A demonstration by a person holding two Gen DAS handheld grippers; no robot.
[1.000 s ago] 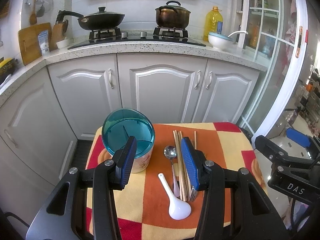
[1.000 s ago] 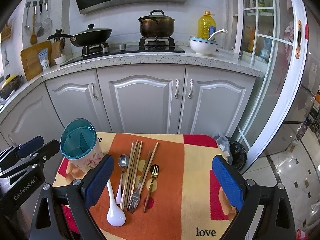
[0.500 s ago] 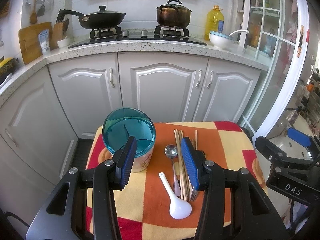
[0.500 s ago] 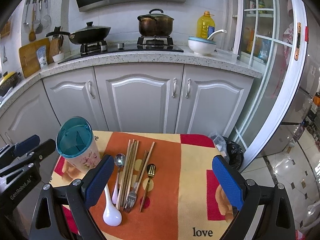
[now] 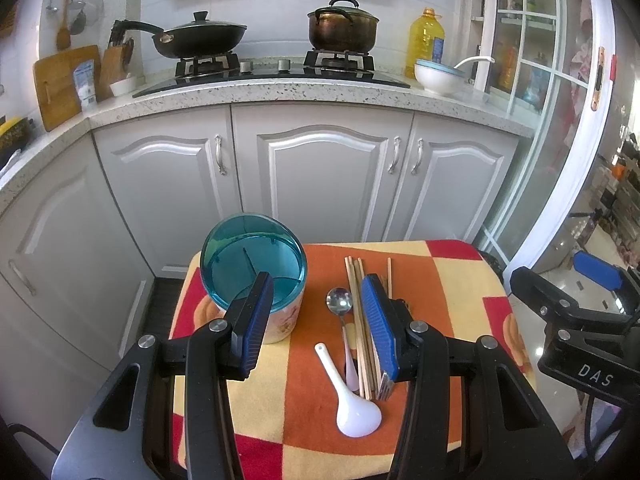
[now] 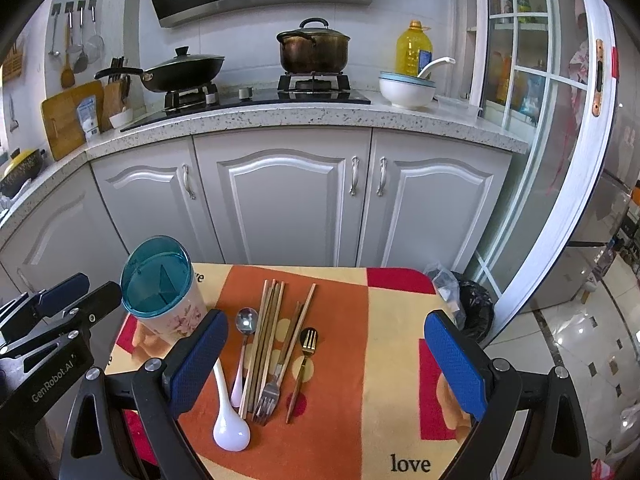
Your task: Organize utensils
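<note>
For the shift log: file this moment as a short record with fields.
setting: small table with a checked cloth in a kitchen
holder: teal-rimmed utensil holder, upright, empty
loose on cloth: white spoon, metal spoon, chopsticks, silver fork, gold fork
left gripper: open, empty
right gripper: open, empty

The cloth (image 6: pixel 336 432) on the small counter looks soft and fuzzy, like a blanket. The holder (image 6: pixel 160 284) has a see-through blue plastic top and a smooth body with flowers on it. At 3 o'clock from it lie the wooden chopsticks (image 6: pixel 266 332), plain and matt. The small spoon (image 6: pixel 247 320) has a shiny metal bowl. The big white spoon (image 6: pixel 231 432) is smooth and glossy. The fork (image 6: pixel 267 394) is shiny metal. The gripper fingers (image 6: pixel 454 364) have bumpy blue pads on matt black plastic.
</note>
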